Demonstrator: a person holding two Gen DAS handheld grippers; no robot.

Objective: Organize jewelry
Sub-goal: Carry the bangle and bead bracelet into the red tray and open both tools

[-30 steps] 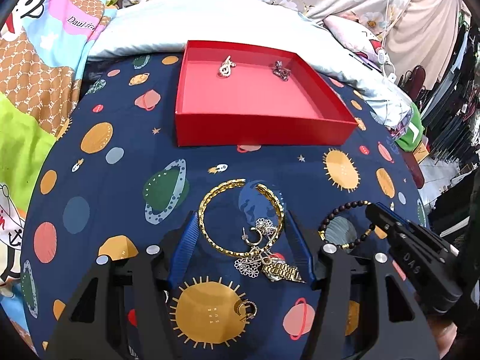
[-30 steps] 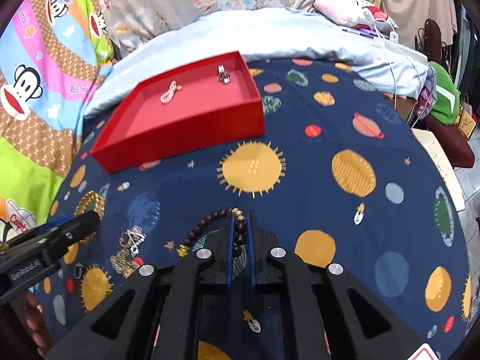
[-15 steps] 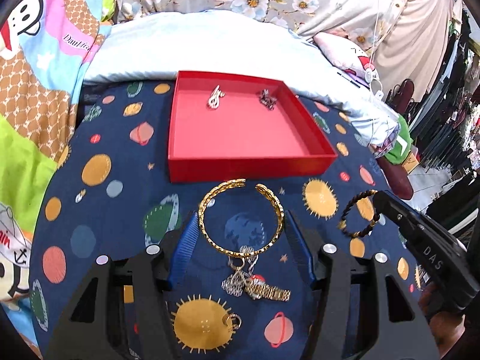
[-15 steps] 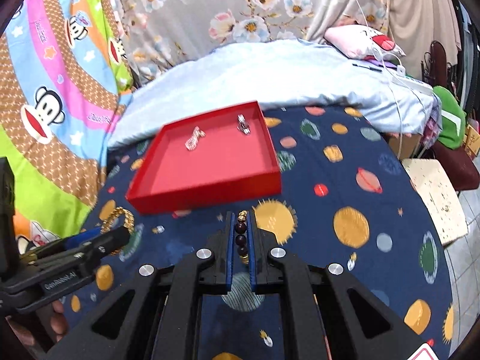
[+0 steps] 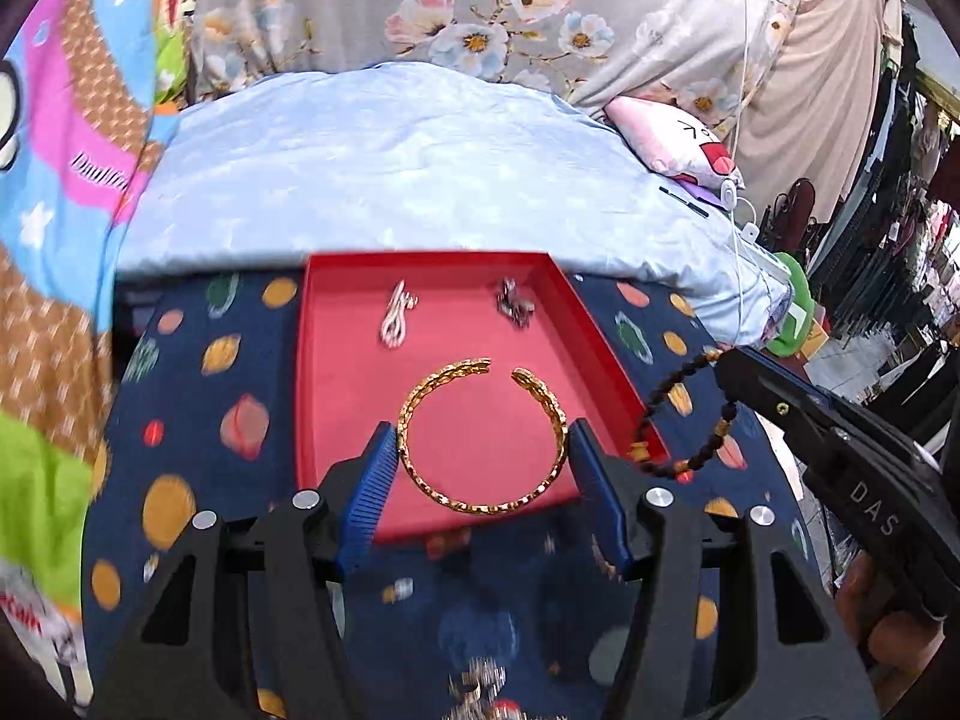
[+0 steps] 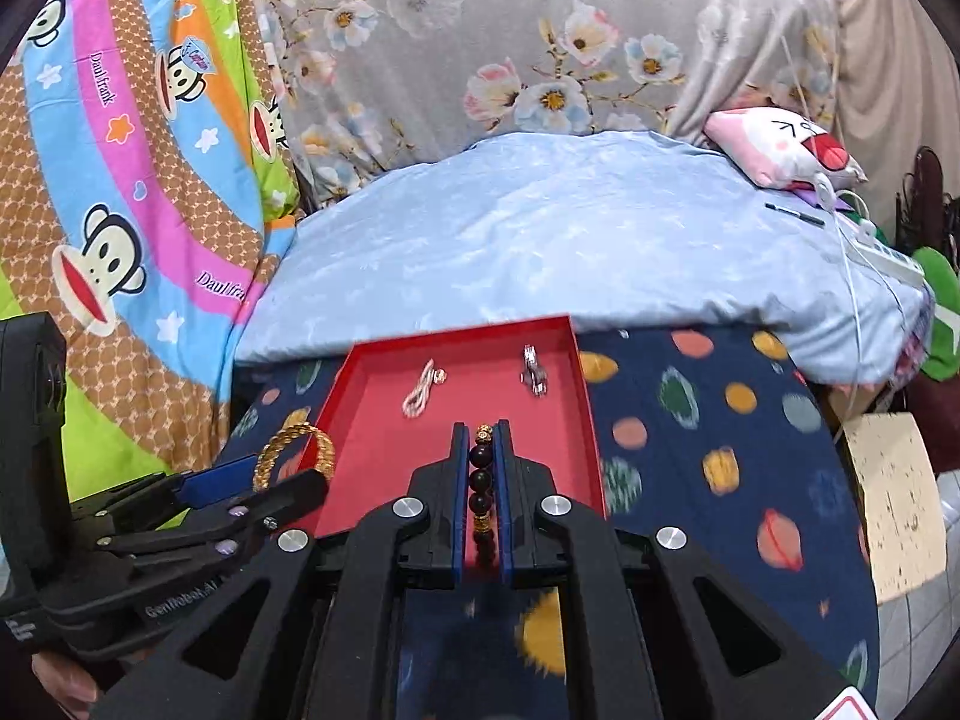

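Observation:
My left gripper (image 5: 483, 459) is shut on a gold open bangle (image 5: 482, 437) and holds it in the air over the near edge of the red tray (image 5: 336, 420). My right gripper (image 6: 481, 468) is shut on a dark bead bracelet (image 6: 480, 483), also lifted over the tray's near part (image 6: 372, 468). The bracelet hangs from the right gripper in the left wrist view (image 5: 690, 414). The bangle shows in the right wrist view (image 6: 294, 450). A silver chain piece (image 5: 396, 318) and a small dark silver piece (image 5: 515, 304) lie at the tray's far end.
The tray sits on a navy planet-print cloth (image 5: 198, 420). More jewelry (image 5: 480, 690) lies blurred on the cloth below the left gripper. A pale blue quilt (image 5: 390, 180) rises behind the tray. A pink cushion (image 6: 780, 144) lies at the far right.
Both grippers have risen off the cloth and moved forward to the tray, the left carrying the gold bangle, the right the bead bracelet. The remaining jewelry stayed on the cloth.

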